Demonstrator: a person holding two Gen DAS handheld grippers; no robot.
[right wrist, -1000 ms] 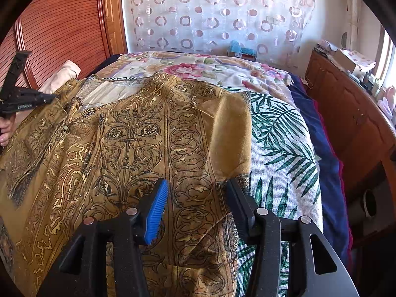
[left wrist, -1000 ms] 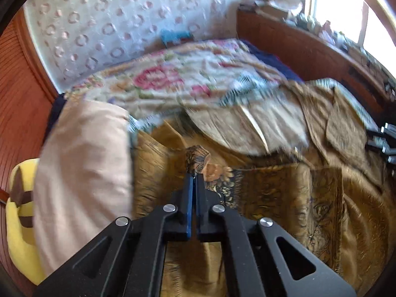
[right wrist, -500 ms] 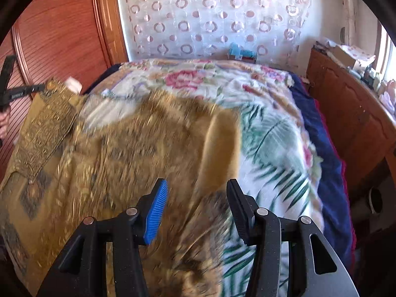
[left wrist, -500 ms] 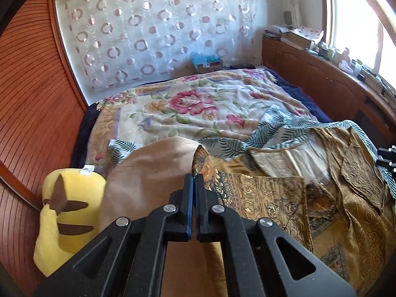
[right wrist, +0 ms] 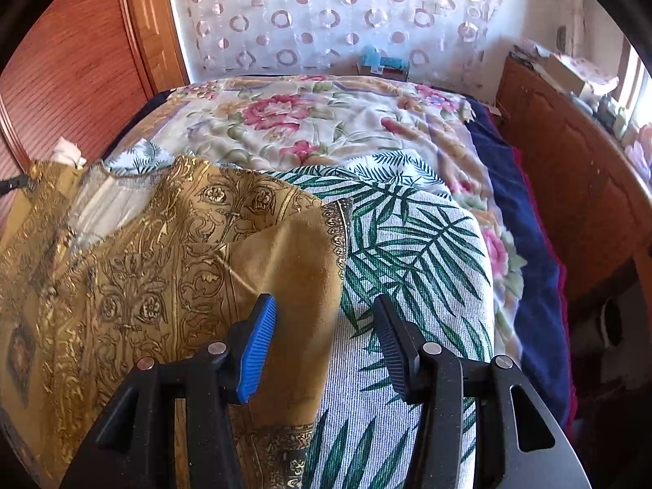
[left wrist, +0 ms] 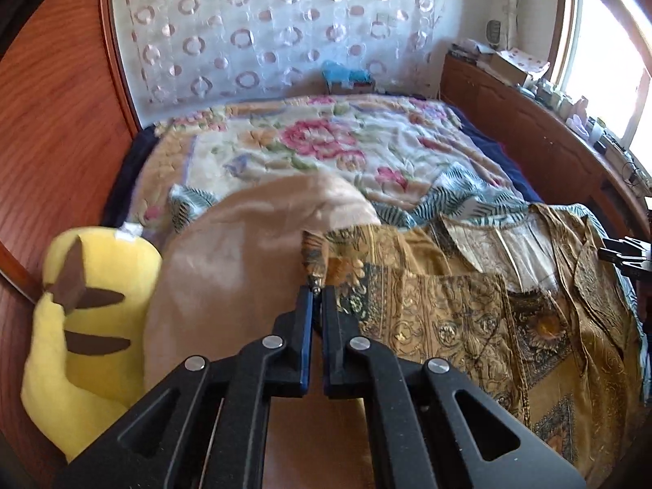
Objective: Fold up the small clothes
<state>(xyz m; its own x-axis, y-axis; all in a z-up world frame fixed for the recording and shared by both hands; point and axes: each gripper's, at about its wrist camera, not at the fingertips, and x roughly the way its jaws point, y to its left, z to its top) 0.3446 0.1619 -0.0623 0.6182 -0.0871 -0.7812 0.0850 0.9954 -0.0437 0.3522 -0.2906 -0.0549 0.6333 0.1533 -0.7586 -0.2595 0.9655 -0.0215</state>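
Left tool (left wrist: 317, 291): pressed together, pinching a corner of the gold cloth (left wrist: 456, 305).
Right tool (right wrist: 324, 326): spread wide, holding nothing — the gold cloth (right wrist: 163, 269) lies under its blue finger (right wrist: 256, 350) and off to its left.
Gold cloth: spread out flat on the bed (right wrist: 326, 122), on top of a leaf-print sheet (right wrist: 411, 244).
Left of the left tool: a tan pillow (left wrist: 228, 269) — and beside that a yellow plush toy (left wrist: 81, 326).
Far ahead of both tools: a curtain with rings (right wrist: 326, 12).

Both wrist views close over bed (left wrist: 326, 150), facing curtain (right wrist: 326, 12)
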